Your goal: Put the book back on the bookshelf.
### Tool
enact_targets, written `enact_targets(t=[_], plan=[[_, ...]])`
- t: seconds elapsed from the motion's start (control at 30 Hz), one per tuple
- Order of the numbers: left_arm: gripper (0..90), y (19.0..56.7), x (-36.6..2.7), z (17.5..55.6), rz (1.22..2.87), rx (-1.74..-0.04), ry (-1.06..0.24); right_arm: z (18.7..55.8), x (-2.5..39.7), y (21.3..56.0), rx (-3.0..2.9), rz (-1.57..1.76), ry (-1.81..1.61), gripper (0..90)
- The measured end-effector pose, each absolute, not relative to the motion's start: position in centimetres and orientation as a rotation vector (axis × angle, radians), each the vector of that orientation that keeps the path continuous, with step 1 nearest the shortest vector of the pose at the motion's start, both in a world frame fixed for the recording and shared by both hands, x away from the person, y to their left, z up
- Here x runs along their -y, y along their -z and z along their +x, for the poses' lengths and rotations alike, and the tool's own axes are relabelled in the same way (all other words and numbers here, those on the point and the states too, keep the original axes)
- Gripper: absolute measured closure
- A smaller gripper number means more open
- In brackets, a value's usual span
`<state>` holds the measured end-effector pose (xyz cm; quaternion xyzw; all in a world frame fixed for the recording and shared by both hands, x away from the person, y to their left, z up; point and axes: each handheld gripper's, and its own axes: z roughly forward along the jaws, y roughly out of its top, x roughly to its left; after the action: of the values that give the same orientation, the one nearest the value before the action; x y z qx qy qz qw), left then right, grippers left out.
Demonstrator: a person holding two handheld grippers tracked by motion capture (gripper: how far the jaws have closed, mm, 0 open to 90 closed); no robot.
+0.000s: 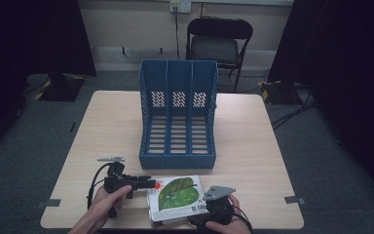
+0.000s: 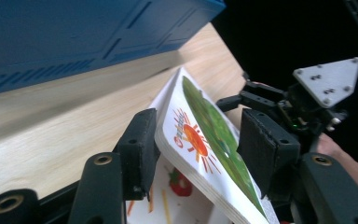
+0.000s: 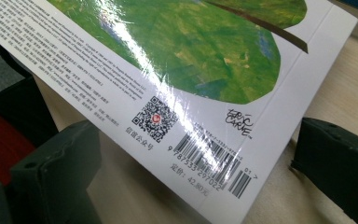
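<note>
The picture book [image 1: 177, 196], its back cover bearing a large green leaf, lay at the near edge of the table [image 1: 253, 146], just in front of the blue three-slot file rack [image 1: 178, 114], whose open slots faced the person. Its long axis ran roughly left to right along the table edge, with one side raised off the surface, so that in the left gripper view the book [image 2: 205, 149] stood tilted above a second printed sheet or cover showing a red motif. The left gripper [image 1: 148, 184] approached from the book's left short edge, pointing rightward along the long axis; its jaws stood apart, straddling the corner of the page block, the left pad touching or nearly touching the cover's underside and the right pad clear of the upper face. The right gripper [image 1: 209, 207] lay at the near right corner, and in its own view the barcode corner of the book [image 3: 205, 116] passed between two widely separated jaws with table visible on either side; neither pad was seen to press it. Both grippers were equally close to the book, at opposite ends. As a judgement, the coming move turned on closing upon the raised edges to stand the book upright for a rack slot.
</note>
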<state>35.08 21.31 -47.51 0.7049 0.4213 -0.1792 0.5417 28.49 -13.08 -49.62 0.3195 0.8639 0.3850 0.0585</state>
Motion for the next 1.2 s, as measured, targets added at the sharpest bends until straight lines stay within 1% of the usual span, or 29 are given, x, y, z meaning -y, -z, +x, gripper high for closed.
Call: enact_targets(t=[0.07,0.1,0.13,0.17,0.27,0.3,0.37,0.43,0.47,0.5,0.53,0.6,0.63,0.67,0.77,0.9,0.93,0.97,1.0,1.03,1.2], plan=[[47.6,47.6,-20.8,35.0,1.677,-0.972,0.459,28.6,13.2,49.6,-2.616,0.991,-1.192,0.1],[48.9,47.5,-20.4,34.8,1.698,-0.963,0.447,28.6,13.2,49.6,-2.617,1.012,-1.217,0.4],[46.8,47.4,-19.7,34.6,1.753,-0.98,0.408,28.7,13.2,49.6,-2.615,1.02,-1.222,0.6],[44.9,47.4,-19.7,34.6,1.753,-0.98,0.408,28.7,13.2,49.6,-2.615,1.02,-1.222,0.6],[46.7,47.7,-19.4,34.6,1.774,-1.012,0.423,28.4,13.0,49.6,-2.609,0.994,-1.191,0.9],[49.1,47.7,-19.3,34.6,1.778,-1.023,0.424,28.4,13.0,49.6,-2.61,0.989,-1.183,1.0],[49.2,47.7,-19.1,34.6,1.786,-1.033,0.436,28.4,13.0,49.6,-2.611,0.984,-1.183,1.2],[47.3,47.8,-18.9,34.6,1.793,-1.056,0.453,28.4,12.9,49.6,-2.611,0.976,-1.166,1.8],[48.7,47.9,-18.8,34.6,1.817,-1.058,0.435,28.4,12.9,49.6,-2.611,0.974,-1.161,2.2],[52.1,47.9,-18.8,34.6,1.831,-1.053,0.426,28.3,12.8,49.5,-2.615,0.962,-1.148,2.9],[52.9,48.1,-18.8,34.7,1.832,-1.05,0.443,28.3,12.8,49.5,-2.617,0.956,-1.146,3.4],[53.0,48.2,-18.7,34.8,1.841,-1.037,0.438,28.3,12.8,49.4,-2.62,0.947,-1.139,5.7],[52.4,48.2,-18.5,34.7,1.833,-1.043,0.453,28.2,12.7,49.4,-2.629,0.932,-1.15,9.1],[52.4,48.3,-18.4,34.7,1.833,-1.039,0.459,28.2,12.7,49.4,-2.629,0.932,-1.15,9.1],[52.9,48.4,-18.0,34.6,1.843,-1.014,0.492,28.0,12.3,49.4,-2.647,0.902,-1.175,14.5],[55.2,48.4,-18.1,34.6,1.832,-1.007,0.5,27.9,12.2,49.3,-2.659,0.898,-1.168,15.2],[56.8,48.4,-18.2,34.7,1.837,-0.997,0.494,28.0,12.2,49.3,-2.657,0.886,-1.175,15.2],[61.5,48.4,-18.2,34.8,1.833,-0.978,0.5,27.9,12.2,49.3,-2.66,0.894,-1.17,15.2],[61.5,48.4,-18.2,34.8,1.823,-0.963,0.507,27.9,12.2,49.3,-2.66,0.894,-1.17,15.2],[63.3,48.3,-18.2,34.7,1.829,-0.958,0.503,28.0,12.2,49.3,-2.661,0.889,-1.175,15.3],[64.4,48.3,-18.2,34.7,1.836,-0.964,0.503,28.3,12.8,49.1,-2.71,0.904,-1.211,18.2]])
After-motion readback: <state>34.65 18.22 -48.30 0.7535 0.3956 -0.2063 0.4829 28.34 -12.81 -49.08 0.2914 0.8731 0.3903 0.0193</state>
